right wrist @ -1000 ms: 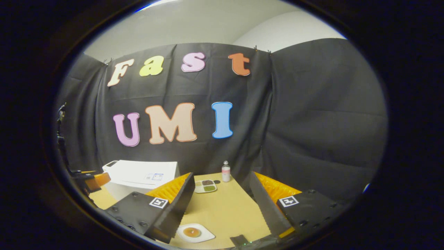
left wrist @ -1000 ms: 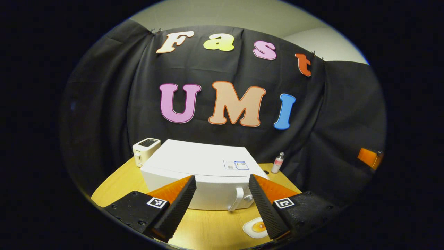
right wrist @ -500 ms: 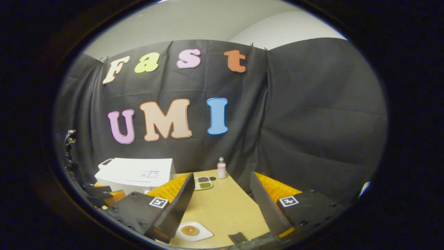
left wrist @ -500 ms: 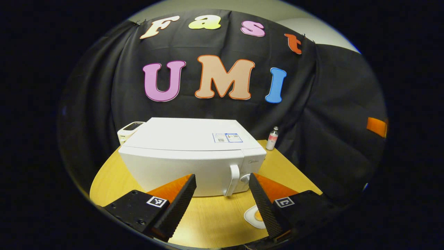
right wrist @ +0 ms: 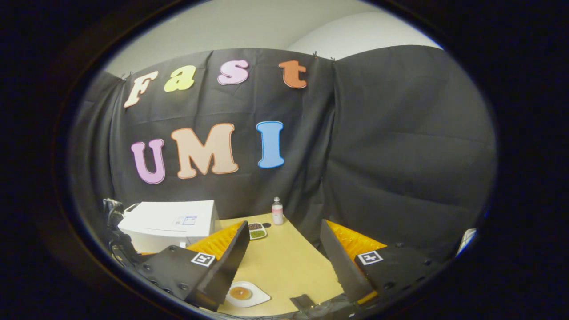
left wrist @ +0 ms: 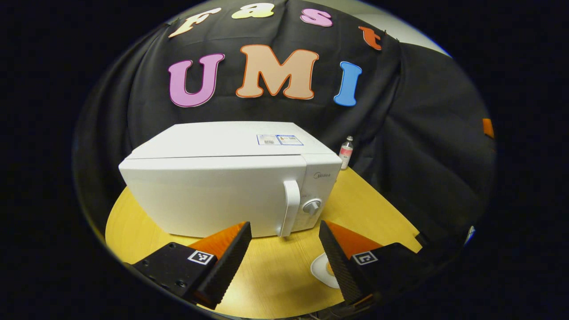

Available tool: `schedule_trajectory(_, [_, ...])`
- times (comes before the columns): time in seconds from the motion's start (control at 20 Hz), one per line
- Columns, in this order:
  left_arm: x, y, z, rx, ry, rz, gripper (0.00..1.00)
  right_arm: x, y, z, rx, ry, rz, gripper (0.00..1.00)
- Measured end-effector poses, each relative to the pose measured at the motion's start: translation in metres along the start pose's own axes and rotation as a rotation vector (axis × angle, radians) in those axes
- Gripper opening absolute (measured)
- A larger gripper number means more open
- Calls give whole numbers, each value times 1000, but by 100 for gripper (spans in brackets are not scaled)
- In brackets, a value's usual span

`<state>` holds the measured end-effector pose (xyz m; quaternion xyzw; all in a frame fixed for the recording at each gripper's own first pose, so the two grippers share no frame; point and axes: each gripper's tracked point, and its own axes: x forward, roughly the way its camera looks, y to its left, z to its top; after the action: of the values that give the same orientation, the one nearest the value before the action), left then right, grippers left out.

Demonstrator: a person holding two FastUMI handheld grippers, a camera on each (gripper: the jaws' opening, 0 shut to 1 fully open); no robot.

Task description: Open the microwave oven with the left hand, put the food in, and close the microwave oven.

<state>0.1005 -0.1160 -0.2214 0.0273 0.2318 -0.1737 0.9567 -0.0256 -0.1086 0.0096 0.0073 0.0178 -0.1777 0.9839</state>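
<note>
Your landmark is the microwave oven [left wrist: 222, 186], the largest thing on the wooden table [left wrist: 364, 209], its door shut. Its upright door handle [left wrist: 290, 206] sits at the right end of the door, just left of the control knob [left wrist: 311, 206]. Your left gripper [left wrist: 284, 255] hovers in front of the oven, fingers spread apart and holding nothing, with the handle just beyond the gap between them. If you drift right you risk pinching the knob instead of the handle; if you close too shallow, the fingers will likely slip off when you pull. The oven looks free-standing, so a hard tug could drag it toward the table edge.

The plate of food [right wrist: 242, 293] lies on the table in front of the oven and to its right, under your right gripper [right wrist: 284, 262], which is also spread wide and empty. A swinging door might sweep near it. A small bottle [left wrist: 346, 152] stands beside the oven's far right corner, well clear.
</note>
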Motion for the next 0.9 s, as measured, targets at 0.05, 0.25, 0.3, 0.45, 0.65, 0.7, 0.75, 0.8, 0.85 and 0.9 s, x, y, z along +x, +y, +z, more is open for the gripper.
schedule_trajectory(0.05, [8, -1, -7, -10, 17, -8, 97, -1, -1, -2, 3, 3, -3, 99])
schedule_trajectory(0.25, [42, 2, -21, -19, 61, 6, 96, -6, -15, -12, -3, 23, -35, 100])
schedule_trajectory(0.3, [50, 2, -24, -25, 77, 10, 96, -8, -18, -13, -2, 31, -43, 99])
schedule_trajectory(0.45, [69, 0, -30, -39, 99, 17, 92, -11, -25, -18, 5, 40, -63, 100])
schedule_trajectory(0.65, [87, 0, -32, -4, 109, 42, 84, -12, -38, -30, -5, 66, -94, 100])
schedule_trajectory(0.7, [89, 1, -32, 3, 111, 50, 83, -12, -39, -32, -4, 70, -100, 96])
schedule_trajectory(0.75, [93, 2, -33, 10, 114, 58, 80, -14, -40, -33, -2, 74, -105, 96])
schedule_trajectory(0.8, [95, 5, -33, 20, 114, 73, 79, -15, -41, -35, 1, 78, -108, 96])
schedule_trajectory(0.85, [97, 8, -32, 28, 114, 82, 77, -15, -43, -37, 2, 81, -111, 96])
schedule_trajectory(0.9, [98, 8, -35, 22, 127, 81, 77, -15, -46, -39, 1, 83, -115, 96])
